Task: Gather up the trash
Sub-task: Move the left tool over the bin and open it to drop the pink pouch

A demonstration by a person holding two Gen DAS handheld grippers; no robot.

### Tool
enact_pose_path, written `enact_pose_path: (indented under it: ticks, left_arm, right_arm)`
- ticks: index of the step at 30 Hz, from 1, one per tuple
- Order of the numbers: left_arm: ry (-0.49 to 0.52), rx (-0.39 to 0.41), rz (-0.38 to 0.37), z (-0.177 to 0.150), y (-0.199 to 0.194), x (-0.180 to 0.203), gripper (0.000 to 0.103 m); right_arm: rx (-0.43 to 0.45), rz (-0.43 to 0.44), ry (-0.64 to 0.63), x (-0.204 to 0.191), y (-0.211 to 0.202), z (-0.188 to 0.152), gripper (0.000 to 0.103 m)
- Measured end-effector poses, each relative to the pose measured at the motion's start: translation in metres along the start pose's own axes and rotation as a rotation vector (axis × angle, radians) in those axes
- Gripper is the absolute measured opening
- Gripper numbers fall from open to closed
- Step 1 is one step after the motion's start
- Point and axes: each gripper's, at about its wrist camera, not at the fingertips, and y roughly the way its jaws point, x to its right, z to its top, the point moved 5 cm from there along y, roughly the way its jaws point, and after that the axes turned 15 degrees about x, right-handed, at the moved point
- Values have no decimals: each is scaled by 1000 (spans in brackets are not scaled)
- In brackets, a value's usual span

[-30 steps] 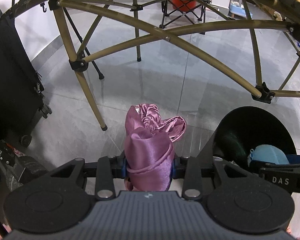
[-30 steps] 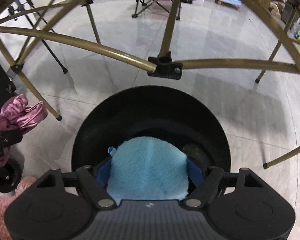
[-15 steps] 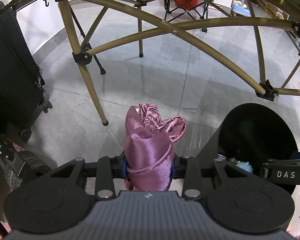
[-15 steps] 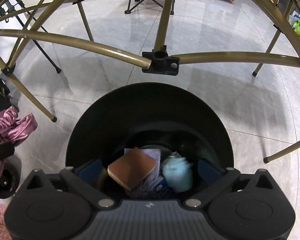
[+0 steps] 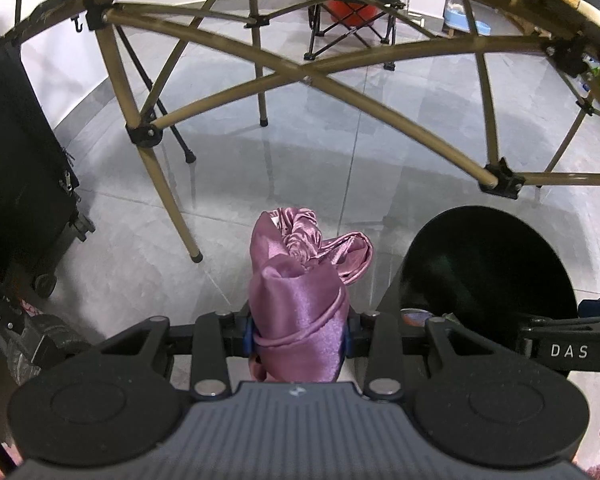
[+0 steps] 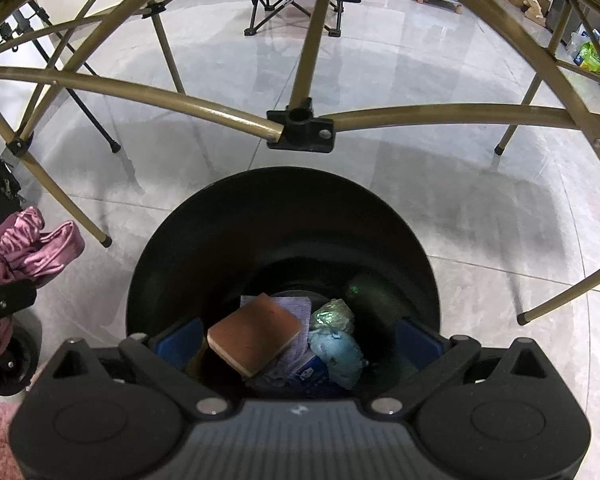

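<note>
Purple satin cloth (image 5: pixel 296 312) clamped in left tool (image 5: pixel 298 338) | right tool (image 6: pixel 300 344) spread wide, empty, over black bin (image 6: pixel 284 216)

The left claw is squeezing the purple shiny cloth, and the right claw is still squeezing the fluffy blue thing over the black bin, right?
Not quite. The right claw is open and empty. The right wrist view shows the fluffy blue thing lying inside the black bin. The left claw does squeeze the purple shiny cloth.

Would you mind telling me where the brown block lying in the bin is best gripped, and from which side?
Grip the brown block across its raised near corner, coming straight down from above: it lies tilted on the purple cloth, and the black bin walls block any sideways approach.
</note>
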Motion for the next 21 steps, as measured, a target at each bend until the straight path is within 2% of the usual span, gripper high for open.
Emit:
enact_pose_path:
  ticks: [11,21]
  left_arm:
    - [34,37,-46,10,-15,33,37]
    - [82,40,-80,7,-16,65,37]
  right_arm:
    - [54,-13,39,30,-27,0,103]
    - [85,-50,92,71,-46,-10,103]
